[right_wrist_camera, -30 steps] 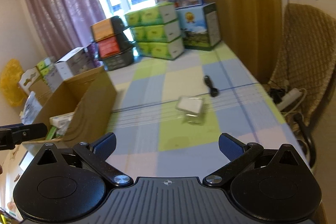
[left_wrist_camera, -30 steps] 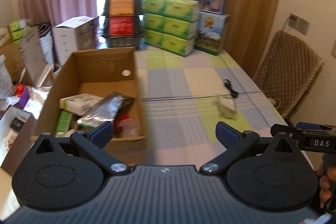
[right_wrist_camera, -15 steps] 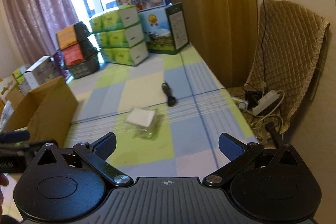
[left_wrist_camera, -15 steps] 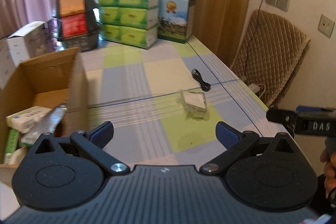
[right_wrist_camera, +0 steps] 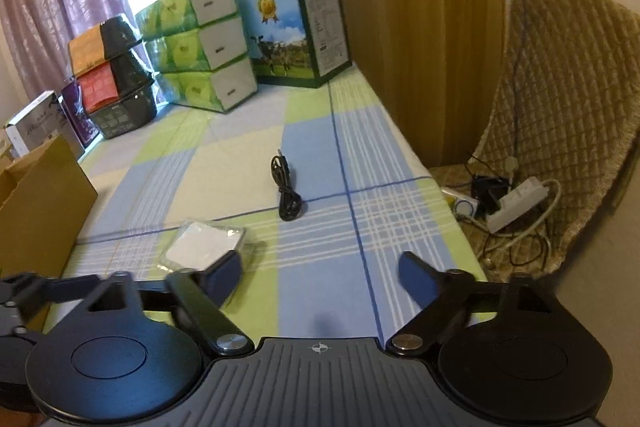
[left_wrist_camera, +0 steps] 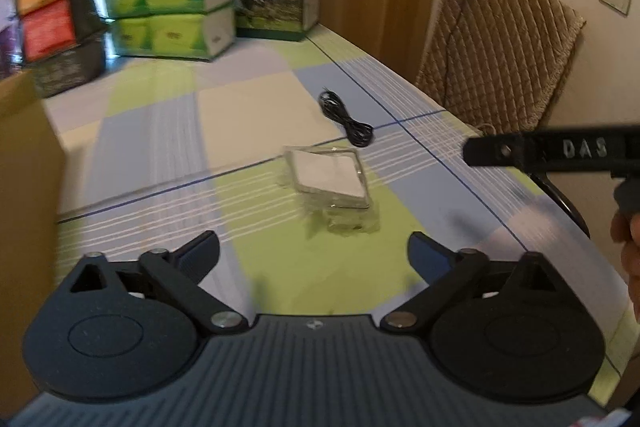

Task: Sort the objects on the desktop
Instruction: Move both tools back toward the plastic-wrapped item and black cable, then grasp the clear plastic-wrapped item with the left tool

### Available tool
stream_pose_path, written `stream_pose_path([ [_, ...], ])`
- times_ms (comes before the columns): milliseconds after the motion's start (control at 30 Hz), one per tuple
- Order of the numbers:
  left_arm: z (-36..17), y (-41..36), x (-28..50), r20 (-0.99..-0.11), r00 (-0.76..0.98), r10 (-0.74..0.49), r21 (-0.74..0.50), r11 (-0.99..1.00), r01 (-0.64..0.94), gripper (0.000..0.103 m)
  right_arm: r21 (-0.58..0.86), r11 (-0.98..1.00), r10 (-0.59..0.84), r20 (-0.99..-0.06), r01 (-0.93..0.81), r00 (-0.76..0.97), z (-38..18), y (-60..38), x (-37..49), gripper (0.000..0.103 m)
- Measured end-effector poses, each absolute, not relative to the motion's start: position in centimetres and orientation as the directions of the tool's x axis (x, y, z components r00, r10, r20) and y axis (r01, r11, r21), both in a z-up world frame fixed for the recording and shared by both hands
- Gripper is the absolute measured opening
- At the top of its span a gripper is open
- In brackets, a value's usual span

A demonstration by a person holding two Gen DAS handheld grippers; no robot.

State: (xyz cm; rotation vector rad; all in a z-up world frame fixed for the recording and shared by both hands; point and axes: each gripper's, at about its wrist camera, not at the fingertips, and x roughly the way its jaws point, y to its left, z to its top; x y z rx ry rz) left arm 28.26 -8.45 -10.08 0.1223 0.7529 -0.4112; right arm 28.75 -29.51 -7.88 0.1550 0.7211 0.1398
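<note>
On the checked cloth of the desk [left_wrist_camera: 256, 123] lie two loose things: one flat, clear plastic packet [left_wrist_camera: 330, 177] with a white insert, seemingly soft, mid-frame, and one coiled black cable [left_wrist_camera: 347, 119] just above. Left gripper [left_wrist_camera: 314, 253] and right gripper [right_wrist_camera: 320, 273] fingers spread wide, empty.

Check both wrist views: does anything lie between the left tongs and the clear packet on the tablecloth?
Nothing visible does. The left tongs are open, and only bare tablecloth separates them from the clear packet. The black cable lies beyond it.
</note>
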Motion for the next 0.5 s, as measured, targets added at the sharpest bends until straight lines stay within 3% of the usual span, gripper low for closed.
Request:
stream_pose_path([
  [200, -12.1, -10.6, 30.7, -0.69, 0.63, -0.356, -0.058, 0.895, 0.442, 0.085, 0.145, 0.984, 0.173, -0.656, -0.103, 0.734, -9.0, -29.2, 31.2, 0.065],
  [367, -13.8, -11.7, 32.4, -0.713, 0.606, -0.352, -0.071, 0.897, 0.436, 0.063, 0.134, 0.985, 0.167, -0.666, -0.104, 0.727, -9.8, -29.2, 32.4, 0.064],
  [500, -14.3, -12.0, 33.4, -0.706, 0.624, -0.336, -0.049, 0.902, 0.429, 0.056, 0.126, 0.985, 0.175, -0.678, -0.121, 0.714, -10.4, -28.7, 33.0, 0.064],
])
